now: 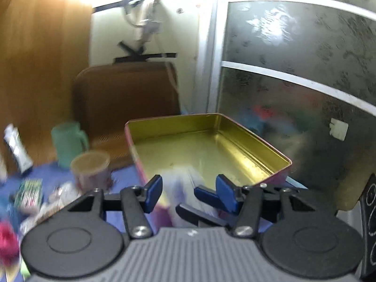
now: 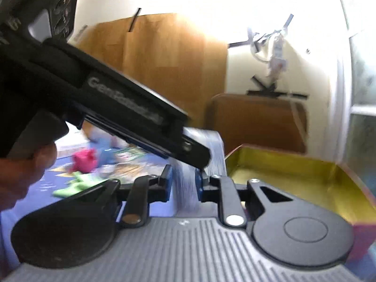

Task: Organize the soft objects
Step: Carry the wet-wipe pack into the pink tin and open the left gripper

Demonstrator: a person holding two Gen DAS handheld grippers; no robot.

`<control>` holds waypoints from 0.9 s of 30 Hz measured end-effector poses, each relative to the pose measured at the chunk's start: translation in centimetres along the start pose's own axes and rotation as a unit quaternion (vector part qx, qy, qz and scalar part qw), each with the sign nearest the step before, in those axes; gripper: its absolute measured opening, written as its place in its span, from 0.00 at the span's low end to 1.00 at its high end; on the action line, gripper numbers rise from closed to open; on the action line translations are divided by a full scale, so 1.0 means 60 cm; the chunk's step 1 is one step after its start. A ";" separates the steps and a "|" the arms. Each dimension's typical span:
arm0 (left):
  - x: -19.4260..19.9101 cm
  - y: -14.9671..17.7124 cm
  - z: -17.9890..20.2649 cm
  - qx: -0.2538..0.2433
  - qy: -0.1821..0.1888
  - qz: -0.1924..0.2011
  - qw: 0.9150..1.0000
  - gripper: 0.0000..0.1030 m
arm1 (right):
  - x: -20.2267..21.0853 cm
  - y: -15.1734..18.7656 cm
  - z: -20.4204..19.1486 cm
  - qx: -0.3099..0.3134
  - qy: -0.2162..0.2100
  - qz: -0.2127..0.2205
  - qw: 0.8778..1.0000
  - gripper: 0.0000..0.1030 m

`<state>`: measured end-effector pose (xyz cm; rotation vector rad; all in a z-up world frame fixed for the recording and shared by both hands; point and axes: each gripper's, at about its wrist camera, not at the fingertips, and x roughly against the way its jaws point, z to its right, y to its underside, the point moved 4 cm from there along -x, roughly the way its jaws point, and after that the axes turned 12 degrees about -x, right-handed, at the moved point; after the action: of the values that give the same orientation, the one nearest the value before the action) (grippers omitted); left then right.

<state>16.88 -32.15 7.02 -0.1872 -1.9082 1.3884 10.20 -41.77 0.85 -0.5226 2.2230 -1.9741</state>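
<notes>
On the blue tablecloth (image 1: 122, 176), at about nine o'clock from the tin, a small crowd of things is lying: a white tube (image 1: 17, 149), a green mug (image 1: 68, 143), a round tub with a tan lid (image 1: 90, 169) and, nearer, a pink soft thing (image 2: 84, 159) and a green cloth (image 2: 75, 186). All are blurred, so I cannot say more about them.

In the middle, both grippers meet at one object, a pale soft packet (image 2: 185, 183) with bluish marks. It hangs over the near edge of the open tin (image 1: 211, 148), which stands at twelve o'clock from the left gripper and is gold and bare inside. The left gripper (image 1: 189, 189) has its blue pads on both sides of the packet; whether they press it I cannot tell, because the packet is smeared there. The right gripper (image 2: 183, 185) pinches the packet between its narrow-set pads, and the black body of the left tool crosses above it from ten o'clock, with a hand (image 2: 25, 171) of the person behind.

I judge the packet to be light and limp. It will fold and sag outside the pads, and its skin looks smooth, perhaps plastic, so it may slip. Best is to hold it across the middle, where it is fullest, not at a thin corner, and to keep it level over the tin before letting go.

At three o'clock stands a dark patterned glass door (image 1: 305, 70) with white bars.
</notes>
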 end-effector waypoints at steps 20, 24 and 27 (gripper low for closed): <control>-0.078 0.169 0.012 0.093 0.079 -0.149 0.981 0.80 | 0.049 0.119 0.072 -0.054 -0.027 -0.147 0.987 0.90; -0.071 0.183 0.042 0.089 0.072 -0.145 0.983 0.76 | 0.038 0.142 0.054 -0.050 -0.025 -0.162 0.985 0.98; -0.065 0.178 0.058 0.081 0.062 -0.145 0.984 0.71 | 0.031 0.150 0.030 -0.036 -0.020 -0.139 0.989 0.92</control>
<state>14.20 -32.52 -4.53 0.0796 -1.6374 1.2938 7.48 -43.31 -7.96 -0.9192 2.3116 -1.9882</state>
